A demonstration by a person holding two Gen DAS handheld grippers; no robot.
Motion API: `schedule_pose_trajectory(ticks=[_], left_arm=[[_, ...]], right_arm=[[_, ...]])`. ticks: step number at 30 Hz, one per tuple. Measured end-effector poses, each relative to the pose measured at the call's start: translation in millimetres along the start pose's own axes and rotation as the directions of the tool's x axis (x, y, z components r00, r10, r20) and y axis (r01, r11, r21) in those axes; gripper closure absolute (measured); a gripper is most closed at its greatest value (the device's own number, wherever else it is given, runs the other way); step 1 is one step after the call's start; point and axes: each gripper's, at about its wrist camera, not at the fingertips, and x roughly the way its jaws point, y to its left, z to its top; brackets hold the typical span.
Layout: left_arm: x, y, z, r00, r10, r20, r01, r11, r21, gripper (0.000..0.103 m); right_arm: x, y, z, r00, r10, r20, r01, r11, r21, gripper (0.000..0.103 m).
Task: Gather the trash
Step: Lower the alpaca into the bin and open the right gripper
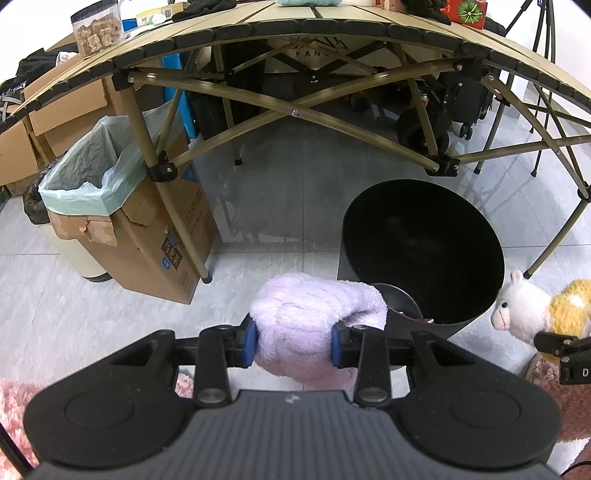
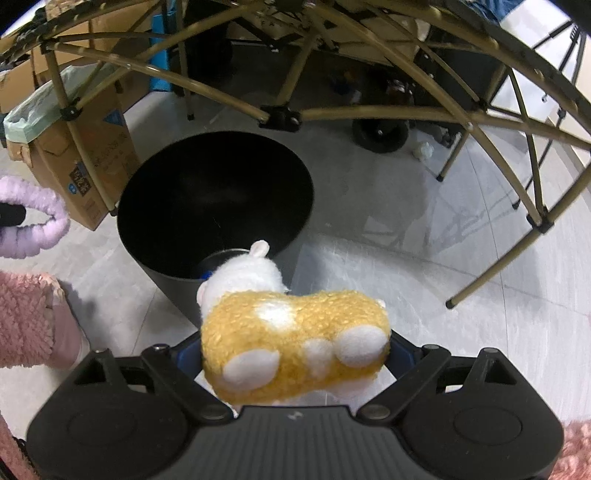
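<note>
Two hand-held grippers hang over bare gray floor (image 1: 280, 206) in front of the folding bench (image 1: 295, 33). Between them stands a black bin (image 1: 424, 236); something small lies at its bottom. The left hand-held gripper (image 1: 293, 341) squeezes a fluffy purple cloth (image 1: 314, 317). The right hand-held gripper (image 2: 295, 354) grips a yellow-and-white plush toy (image 2: 295, 343).

Two close wrist views, angled steeply down, both sharing the black bin (image 1: 424, 236) under the folding table (image 1: 295, 33).
</note>
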Motion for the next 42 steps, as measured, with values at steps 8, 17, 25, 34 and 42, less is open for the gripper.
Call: schedule_pose_trajectory(ticks=[8, 17, 25, 34, 42], left_arm=[[5.5, 7.1, 0.5, 1.000, 0.003, -0.024, -0.004, 1.000, -0.019, 0.066], [12.3, 9.1, 3.0, 0.999, 0.009, -0.050, -0.011, 1.000, -0.030, 0.066], [19.7, 11.1, 4.9, 0.996, 0.039, -0.075, -0.041, 0.999, -0.029, 0.066], [32.8, 6.7, 5.8, 0.992, 0.065, -0.109, -0.064, 0.998, 0.009, 0.066], [43.2, -2.3, 7.5, 0.989, 0.077, -0.126, -0.072, 0.996, 0.046, 0.066]], right_arm=[[-2.7, 15.3, 23.4, 0.999, 0.023, 0.047, -0.022, 0.999, -0.041, 0.009], [2.1, 31.0, 50.4, 0.996, 0.056, 0.074, -0.050, 0.995, -0.083, 0.009], [19.9, 46.2, 79.2, 0.994, 0.087, 0.072, -0.079, 0.990, -0.113, 0.009], [42.4, 64.4, 102.7, 0.994, 0.102, 0.048, -0.094, 0.986, -0.140, 0.009], [63.2, 65.7, 109.8, 0.995, 0.097, 0.007, -0.095, 0.987, -0.126, 0.009]])
